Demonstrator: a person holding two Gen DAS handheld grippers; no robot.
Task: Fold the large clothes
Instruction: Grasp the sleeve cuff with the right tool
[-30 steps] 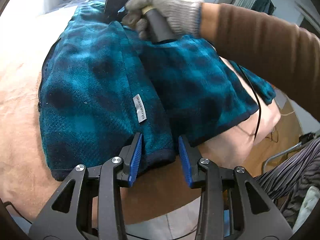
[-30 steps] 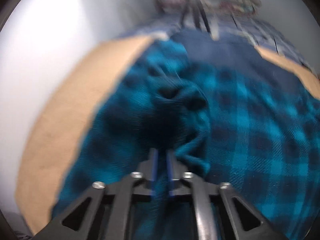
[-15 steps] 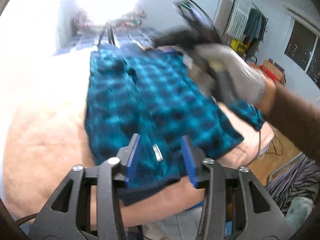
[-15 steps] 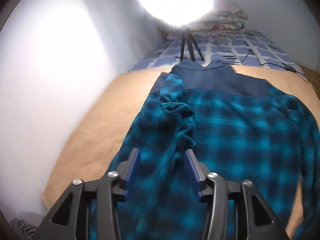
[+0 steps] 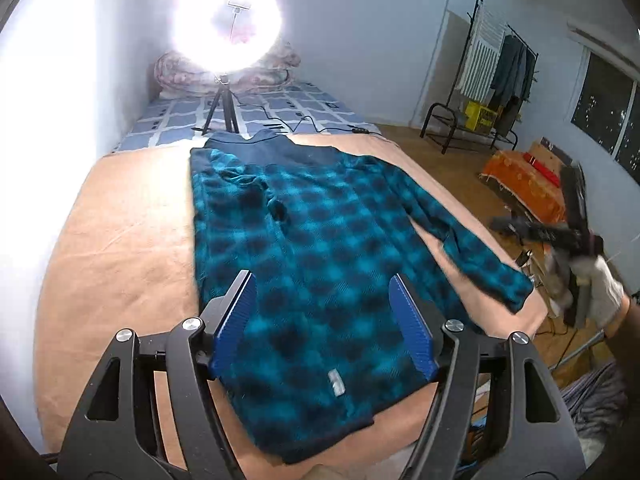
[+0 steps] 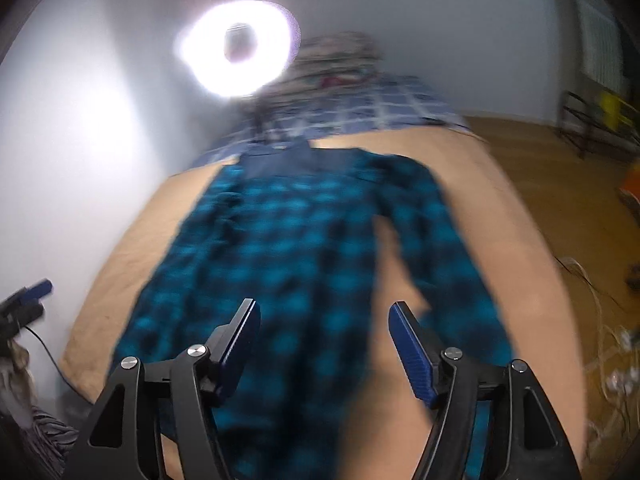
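A large teal-and-black checked shirt (image 5: pixel 304 248) lay spread on a tan blanket (image 5: pixel 128 240) that covered the near part of the bed, filling the middle of the left wrist view from its dark blue collar at the upper centre down to its hem at the bottom. One side of it was folded inward, with a bunched sleeve lying on the body of the shirt at centre left. The other sleeve (image 5: pixel 472 256) stretched out toward the right edge of the blanket. A small white label (image 5: pixel 336 382) showed near the hem.

The left gripper (image 5: pixel 322 328) hung above the lower part of the shirt, its blue pads well apart and its jaws opening, with nothing clasped between them; the cloth seen in the gap lay below on the bed. At the right edge of that view, a gloved hand (image 5: pixel 600 292) carried the right gripper, blurred, beyond the blanket's edge.

In the right wrist view, which was blurred, the right gripper (image 6: pixel 324 344) also stood clear of the shirt (image 6: pixel 280 264), its jaws opening and empty. The outstretched sleeve (image 6: pixel 436 240) ran down the right of centre there.

A bright ring light (image 5: pixel 228 28) on a tripod (image 5: pixel 222 108) stood at the upper left centre, on a blue checked bedspread (image 5: pixel 280 108). A clothes rack (image 5: pixel 492 80) stood at the upper right.
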